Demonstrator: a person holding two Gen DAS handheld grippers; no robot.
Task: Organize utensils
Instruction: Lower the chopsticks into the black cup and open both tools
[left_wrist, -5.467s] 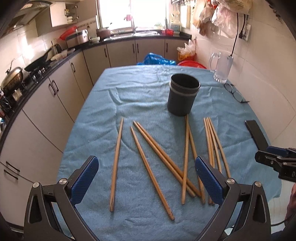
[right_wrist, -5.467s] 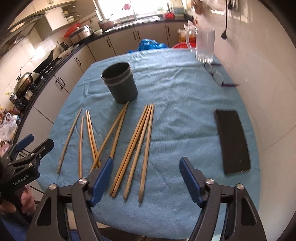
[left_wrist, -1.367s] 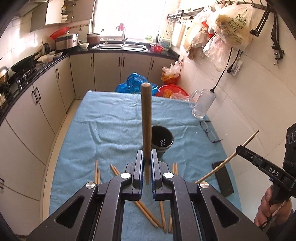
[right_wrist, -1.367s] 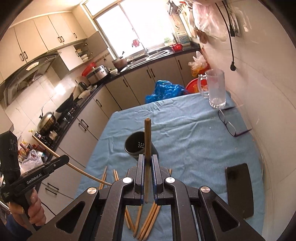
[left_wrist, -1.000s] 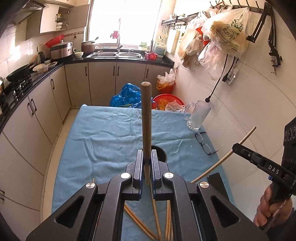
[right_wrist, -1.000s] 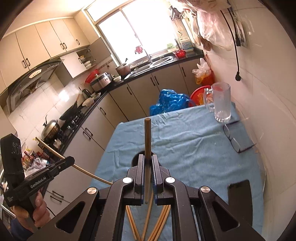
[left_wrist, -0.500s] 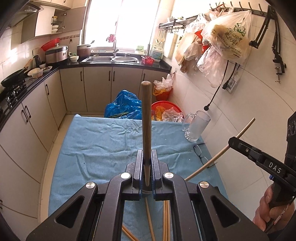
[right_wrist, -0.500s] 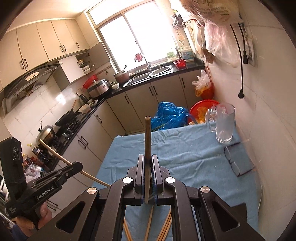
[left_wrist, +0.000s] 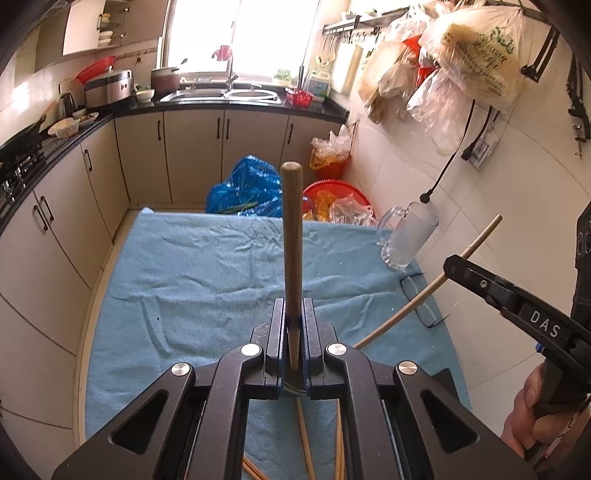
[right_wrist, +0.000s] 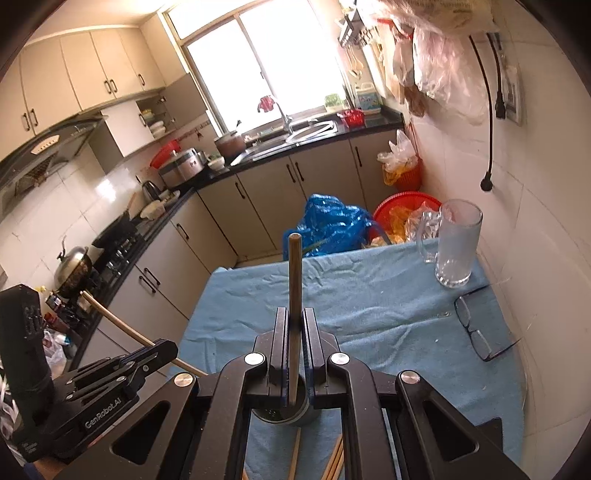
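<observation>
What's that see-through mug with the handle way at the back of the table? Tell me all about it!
The glass mug is a tall, clear beer-style mug with a thick base and a looped handle on its left side as the right wrist view shows it. It looks empty, its wall a little frosted or cloudy. It stands upright on the blue cloth at the table's far right corner, near the tiled wall. A pair of glasses lies just in front of it. Nothing seems to touch it but the cloth.

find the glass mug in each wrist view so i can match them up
Left wrist: glass mug at right of centre, on the far right corner of the blue cloth.
Right wrist: glass mug at upper right, same corner, by the wall.
Shared landmark: the eyeglasses lying just nearer than the mug.
</observation>
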